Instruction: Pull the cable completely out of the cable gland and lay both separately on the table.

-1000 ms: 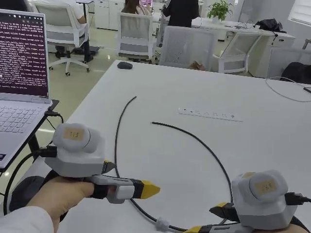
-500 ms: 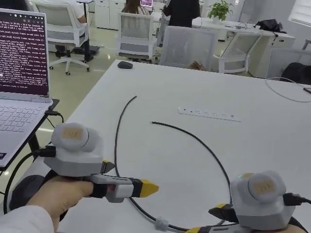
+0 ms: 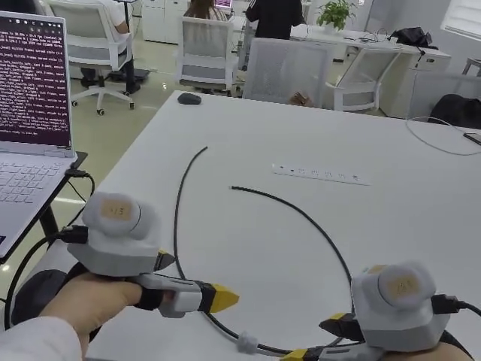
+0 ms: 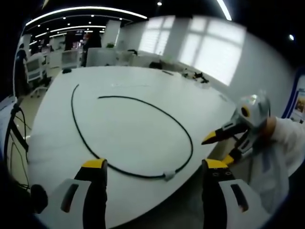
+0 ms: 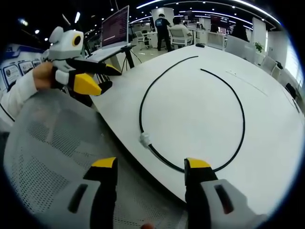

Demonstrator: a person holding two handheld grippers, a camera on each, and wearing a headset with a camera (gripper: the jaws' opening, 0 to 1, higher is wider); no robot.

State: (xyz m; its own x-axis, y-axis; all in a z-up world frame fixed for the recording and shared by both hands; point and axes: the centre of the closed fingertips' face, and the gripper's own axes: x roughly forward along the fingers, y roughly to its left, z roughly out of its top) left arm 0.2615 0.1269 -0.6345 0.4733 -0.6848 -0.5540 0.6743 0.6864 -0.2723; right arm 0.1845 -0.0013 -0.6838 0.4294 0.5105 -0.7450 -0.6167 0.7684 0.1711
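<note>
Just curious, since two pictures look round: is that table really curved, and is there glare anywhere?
Head view: sharp, evenly lit, table edges straight. Left gripper view: fisheye lens bows the table; windows glare white. Right gripper view: same bowing, ceiling light strips bent into arcs.

An open office: swivel chairs point(image 3: 201, 56), desks point(image 3: 334, 34), a laptop point(image 3: 34, 90) (terminal text showing).

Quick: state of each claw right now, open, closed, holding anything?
Left claw: open, holding nothing.
Right claw: open, holding nothing.
</note>
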